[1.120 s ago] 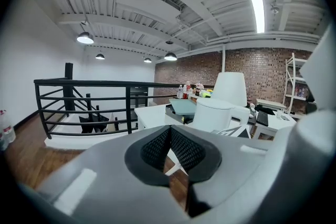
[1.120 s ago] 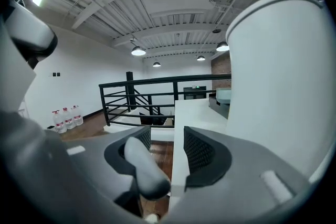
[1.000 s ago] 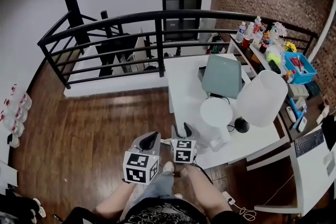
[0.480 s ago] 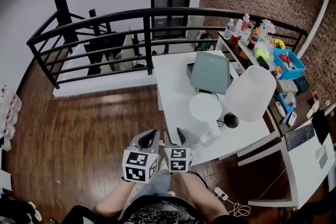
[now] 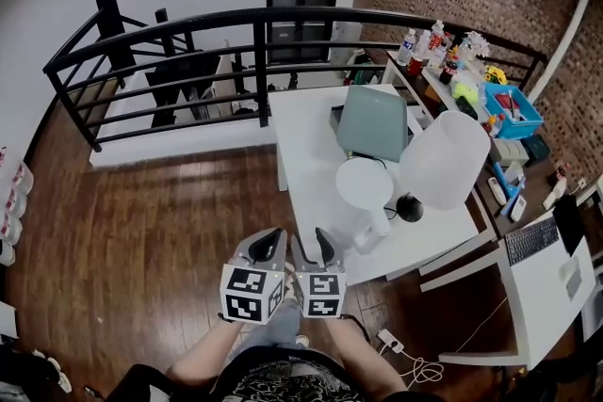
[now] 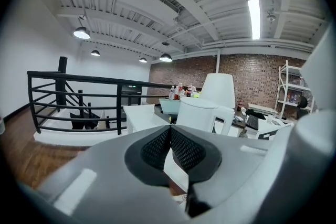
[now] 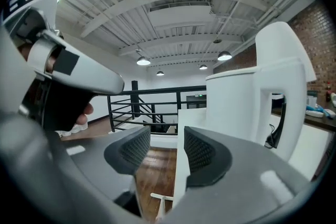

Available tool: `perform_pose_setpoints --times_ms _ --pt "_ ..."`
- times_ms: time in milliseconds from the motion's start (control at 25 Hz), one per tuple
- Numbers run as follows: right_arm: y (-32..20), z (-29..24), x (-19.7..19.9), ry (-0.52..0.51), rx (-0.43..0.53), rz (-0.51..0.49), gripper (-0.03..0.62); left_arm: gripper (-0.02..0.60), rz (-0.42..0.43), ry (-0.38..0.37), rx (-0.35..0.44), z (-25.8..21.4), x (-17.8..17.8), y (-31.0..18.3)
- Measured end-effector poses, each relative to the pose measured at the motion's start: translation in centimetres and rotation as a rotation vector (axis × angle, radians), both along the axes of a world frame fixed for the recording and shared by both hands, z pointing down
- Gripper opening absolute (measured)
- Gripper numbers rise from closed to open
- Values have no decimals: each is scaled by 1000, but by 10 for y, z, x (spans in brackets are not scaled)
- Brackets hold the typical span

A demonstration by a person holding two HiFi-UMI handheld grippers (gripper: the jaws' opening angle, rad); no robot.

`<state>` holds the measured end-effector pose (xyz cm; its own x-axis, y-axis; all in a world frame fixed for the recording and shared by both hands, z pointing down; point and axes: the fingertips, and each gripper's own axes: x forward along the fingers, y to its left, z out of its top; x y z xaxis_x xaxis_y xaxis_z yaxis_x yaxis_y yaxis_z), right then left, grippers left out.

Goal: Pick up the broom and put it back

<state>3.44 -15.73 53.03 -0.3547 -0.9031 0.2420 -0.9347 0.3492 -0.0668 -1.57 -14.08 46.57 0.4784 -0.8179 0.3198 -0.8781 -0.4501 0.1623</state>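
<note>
A: Checking tools first: left gripper (image 5: 271, 238)?
B: Closed, pads meeting tip to tip, nothing between them. The left gripper view shows that plainly. The head view only gives its marker cube and a dark nose.
A: Right gripper (image 5: 314, 246)?
B: Jaws apart, empty. The right gripper view shows the gap, with wood floor (image 7: 156, 173) and the edge of the white table (image 7: 180, 173) behind it. The head view shows two dark prongs, split.
A: How do they sit?
B: Just beside each other, low in the head view, over the floor near the table's corner. The right gripper view also catches the left gripper's body at its left edge, with fingers (image 7: 84, 109) wrapped on it. The head view shows forearms (image 5: 203, 361) only.
A: Broom?
B: Can't spot it in any view.
A: What does only the head view give?
B: Blue basket (image 5: 513, 108) on the far counter and a power strip (image 5: 388, 339) on the floor by the table. It also shows the black railing (image 5: 188, 28) curving round the whole landing.
A: And only the gripper views?
B: The ceiling. The left gripper view has round hanging lamps (image 6: 81, 33), a strip light (image 6: 254, 18) and a shelf rack (image 6: 291, 86) against the brick wall (image 6: 252, 73).
</note>
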Motion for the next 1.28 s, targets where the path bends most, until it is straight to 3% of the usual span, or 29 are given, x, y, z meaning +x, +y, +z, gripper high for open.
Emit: perform_pose_setpoints --times_ms 720,1280 --pt "16 -49 8 -35 96 2 173 5 -20 -7 -9 2 -5 6" --pt "36 -94 9 -50 153 3 173 6 6 3 69 -26 5 19"
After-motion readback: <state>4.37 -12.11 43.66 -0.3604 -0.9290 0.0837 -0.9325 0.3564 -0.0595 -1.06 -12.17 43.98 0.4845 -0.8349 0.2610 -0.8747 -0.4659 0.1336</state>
